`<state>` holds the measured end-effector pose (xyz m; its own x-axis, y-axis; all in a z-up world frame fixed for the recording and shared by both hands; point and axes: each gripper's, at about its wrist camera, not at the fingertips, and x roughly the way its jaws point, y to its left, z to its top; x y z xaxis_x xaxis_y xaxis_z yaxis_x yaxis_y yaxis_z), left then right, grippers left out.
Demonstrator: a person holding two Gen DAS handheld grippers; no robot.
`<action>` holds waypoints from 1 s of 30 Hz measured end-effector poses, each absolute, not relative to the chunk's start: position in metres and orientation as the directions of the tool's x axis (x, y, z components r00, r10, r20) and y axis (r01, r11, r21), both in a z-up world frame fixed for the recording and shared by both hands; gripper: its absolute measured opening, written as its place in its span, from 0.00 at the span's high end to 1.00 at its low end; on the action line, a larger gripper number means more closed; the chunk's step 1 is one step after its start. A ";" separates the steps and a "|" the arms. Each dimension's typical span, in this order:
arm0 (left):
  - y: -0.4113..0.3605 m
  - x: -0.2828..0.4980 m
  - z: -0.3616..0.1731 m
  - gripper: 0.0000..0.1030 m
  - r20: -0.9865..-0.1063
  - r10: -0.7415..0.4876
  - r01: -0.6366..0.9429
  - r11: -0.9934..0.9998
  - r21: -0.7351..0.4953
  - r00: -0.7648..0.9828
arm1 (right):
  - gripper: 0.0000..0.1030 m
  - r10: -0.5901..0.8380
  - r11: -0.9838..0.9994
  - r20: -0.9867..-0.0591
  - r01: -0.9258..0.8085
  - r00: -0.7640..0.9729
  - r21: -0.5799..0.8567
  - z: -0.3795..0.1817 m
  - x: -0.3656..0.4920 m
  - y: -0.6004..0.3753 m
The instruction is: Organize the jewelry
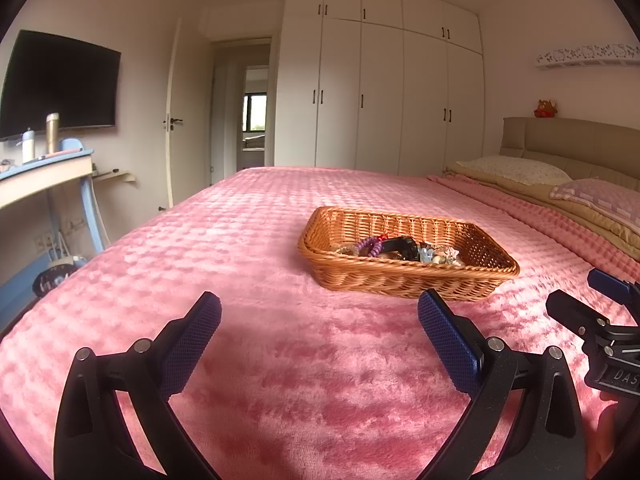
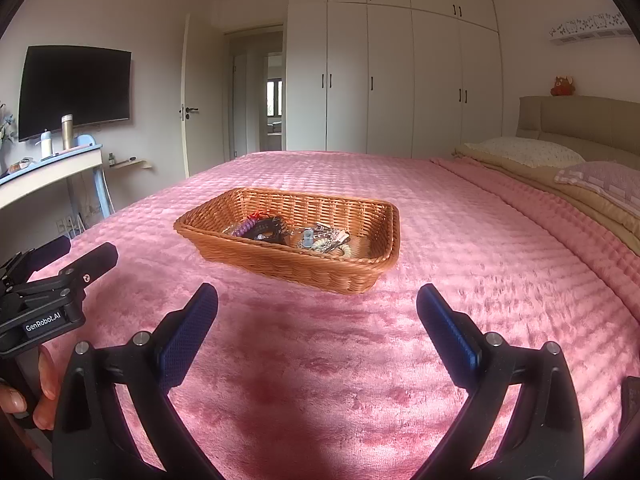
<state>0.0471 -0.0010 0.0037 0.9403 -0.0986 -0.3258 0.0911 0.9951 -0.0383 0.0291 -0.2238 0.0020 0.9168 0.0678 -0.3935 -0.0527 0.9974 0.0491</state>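
left tongs (image 1: 320, 316): spread wide, empty, over blanket (image 1: 280, 360) short of basket | right tongs (image 2: 318, 308): spread wide, empty, short of basket | basket (image 2: 280, 264): on bed, ahead of both; jewelry (image 2: 324, 238) heaped tangled inside | step: likely first pick; approach from above over near rim, narrow onto one piece, lift slowly to avoid dragging neighbours

My left gripper (image 1: 319, 316) hovers wide open over the pink blanket (image 1: 248, 248); a wicker basket (image 1: 404, 278) of tangled jewelry (image 1: 396, 248) sits ahead, my right gripper (image 1: 580, 300) edging in beside it.
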 end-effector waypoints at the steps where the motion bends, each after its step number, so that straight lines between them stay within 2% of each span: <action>1: -0.001 0.047 0.004 0.07 -0.326 -0.098 0.091 0.995 -0.038 0.940 | 0.08 0.068 0.997 -0.394 -0.053 0.917 0.050 0.002 0.029 -0.224; 30: -0.002 0.046 0.005 0.07 -0.315 -0.102 0.096 0.995 -0.035 0.944 | 0.08 0.069 0.997 -0.399 -0.055 0.914 0.047 0.001 0.031 -0.226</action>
<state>0.0462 -0.0020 0.0049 0.9437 -0.1019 -0.3148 0.0956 0.9948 -0.0355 0.0314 -0.2255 0.0013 0.9142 0.0692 -0.3994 -0.0549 0.9974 0.0471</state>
